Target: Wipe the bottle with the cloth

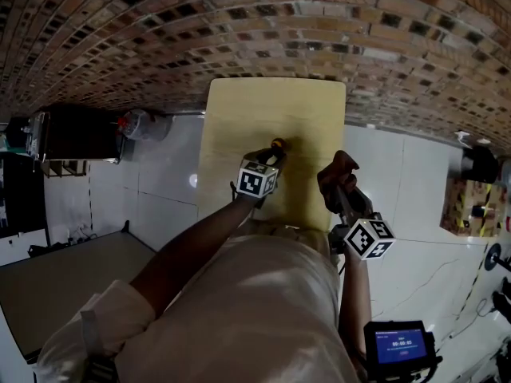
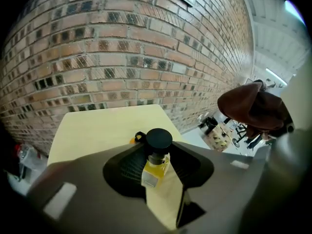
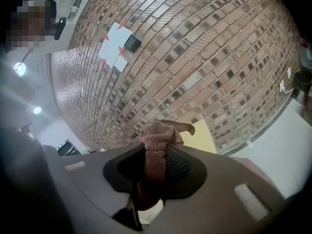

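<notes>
A small bottle (image 2: pixel 155 168) of yellow liquid with a black cap sits between the jaws of my left gripper (image 2: pixel 158 175), and the pads press on its sides. In the head view the bottle (image 1: pixel 278 144) shows at the tip of the left gripper (image 1: pixel 274 154), over the pale wooden table (image 1: pixel 271 106). My right gripper (image 1: pixel 340 188) is shut on a bunched brown cloth (image 1: pixel 336 174), held just right of the bottle. The cloth (image 3: pixel 157 143) sticks up out of the right gripper (image 3: pixel 152 177). From the left gripper view the cloth (image 2: pixel 256 106) hangs at the right.
A brick wall (image 1: pixel 319 22) runs behind the table. A dark cabinet (image 1: pixel 76 134) stands on the white tiled floor at the left, and a box of small items (image 1: pixel 471 206) at the right. A lit screen (image 1: pixel 399 345) shows near the person's right elbow.
</notes>
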### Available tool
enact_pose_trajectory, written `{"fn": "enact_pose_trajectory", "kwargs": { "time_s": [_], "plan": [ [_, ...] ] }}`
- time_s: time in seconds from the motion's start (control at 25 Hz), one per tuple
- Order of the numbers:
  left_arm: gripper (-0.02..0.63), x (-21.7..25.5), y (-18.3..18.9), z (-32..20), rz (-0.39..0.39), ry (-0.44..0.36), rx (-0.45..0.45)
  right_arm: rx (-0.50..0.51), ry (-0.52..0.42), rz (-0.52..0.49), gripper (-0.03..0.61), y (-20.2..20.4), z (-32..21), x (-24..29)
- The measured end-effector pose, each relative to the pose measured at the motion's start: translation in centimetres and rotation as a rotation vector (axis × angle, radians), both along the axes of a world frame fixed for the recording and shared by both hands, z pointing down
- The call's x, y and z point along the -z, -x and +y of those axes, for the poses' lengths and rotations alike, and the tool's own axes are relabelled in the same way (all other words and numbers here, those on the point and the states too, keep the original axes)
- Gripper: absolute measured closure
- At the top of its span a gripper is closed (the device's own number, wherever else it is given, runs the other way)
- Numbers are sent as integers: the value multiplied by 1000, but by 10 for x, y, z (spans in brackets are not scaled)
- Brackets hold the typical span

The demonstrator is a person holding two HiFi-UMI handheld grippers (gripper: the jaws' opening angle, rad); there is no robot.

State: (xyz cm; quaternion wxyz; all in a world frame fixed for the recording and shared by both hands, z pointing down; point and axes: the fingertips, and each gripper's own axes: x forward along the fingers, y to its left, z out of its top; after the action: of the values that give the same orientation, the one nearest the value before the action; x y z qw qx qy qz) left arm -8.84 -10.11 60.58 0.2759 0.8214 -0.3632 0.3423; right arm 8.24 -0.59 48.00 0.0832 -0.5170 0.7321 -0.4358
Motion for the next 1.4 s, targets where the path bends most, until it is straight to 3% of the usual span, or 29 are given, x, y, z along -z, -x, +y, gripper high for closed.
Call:
{"fn": "enact_pose_trajectory", "kwargs": {
  "time_s": [0.12, 0.24, 0.32, 0.64, 1.12, 1.2, 1.4],
  "plan": [
    [445, 5, 3, 5, 36, -72, 11, 17, 10, 3, 488, 4, 2, -5],
    [445, 8, 7, 16, 18, -169, -44, 41, 26, 17, 488, 10, 4, -7],
    [445, 8, 10, 25, 12, -193, -63, 61, 35, 30, 488, 14, 4, -11],
    [443, 4, 24, 45, 31, -178, -60, 200, 56, 83, 488, 44, -13, -48],
    [445, 2, 34, 60, -18, -170, -112, 531, 61, -3, 488, 170, -48, -99],
    [446, -4, 30, 53, -19, -155, -122, 531, 95, 3, 489, 179, -55, -121],
    [446, 1, 16, 54, -6, -135, -126, 417, 197, 24, 491, 159, -57, -158]
  ]
}}
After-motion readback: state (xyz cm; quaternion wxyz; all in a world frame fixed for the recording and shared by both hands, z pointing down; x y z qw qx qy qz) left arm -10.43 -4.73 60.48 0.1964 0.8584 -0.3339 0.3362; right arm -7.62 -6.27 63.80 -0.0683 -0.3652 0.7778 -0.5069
